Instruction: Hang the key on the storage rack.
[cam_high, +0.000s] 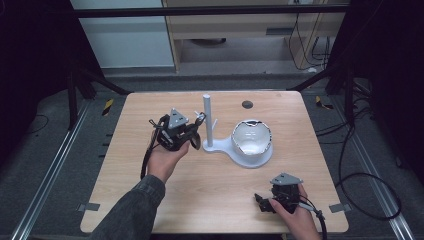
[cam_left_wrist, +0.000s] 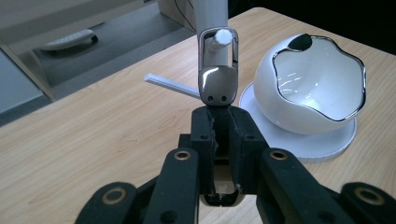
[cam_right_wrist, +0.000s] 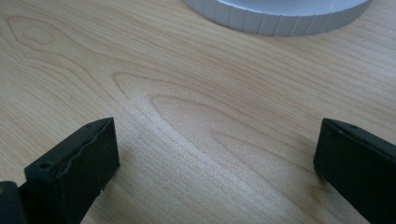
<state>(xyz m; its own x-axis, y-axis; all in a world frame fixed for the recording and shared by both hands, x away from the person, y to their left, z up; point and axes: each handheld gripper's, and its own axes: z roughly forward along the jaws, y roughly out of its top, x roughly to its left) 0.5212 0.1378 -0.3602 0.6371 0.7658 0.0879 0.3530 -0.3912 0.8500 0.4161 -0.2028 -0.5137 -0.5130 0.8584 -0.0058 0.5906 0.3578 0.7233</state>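
Observation:
A white stand with an upright post (cam_high: 207, 120) and side pegs rises from a round white base (cam_high: 235, 156). On that base sits a white bowl (cam_high: 251, 137) with a wavy chrome rim (cam_left_wrist: 322, 84). My left gripper (cam_high: 196, 129) is just left of the post, shut on a silver metal clip (cam_left_wrist: 217, 84). The clip's rectangular loop (cam_left_wrist: 201, 46) is around the tip of a white peg (cam_left_wrist: 222, 36). My right gripper (cam_high: 260, 199) rests low near the table's front right, open (cam_right_wrist: 215, 158), with bare wood between its jaws.
A second thin peg (cam_left_wrist: 170, 84) sticks out from the post towards the left. A black round grommet (cam_high: 247, 104) sits in the wooden table (cam_high: 150, 110) near the far edge. The edge of the stand's base (cam_right_wrist: 280, 21) lies ahead of my right gripper.

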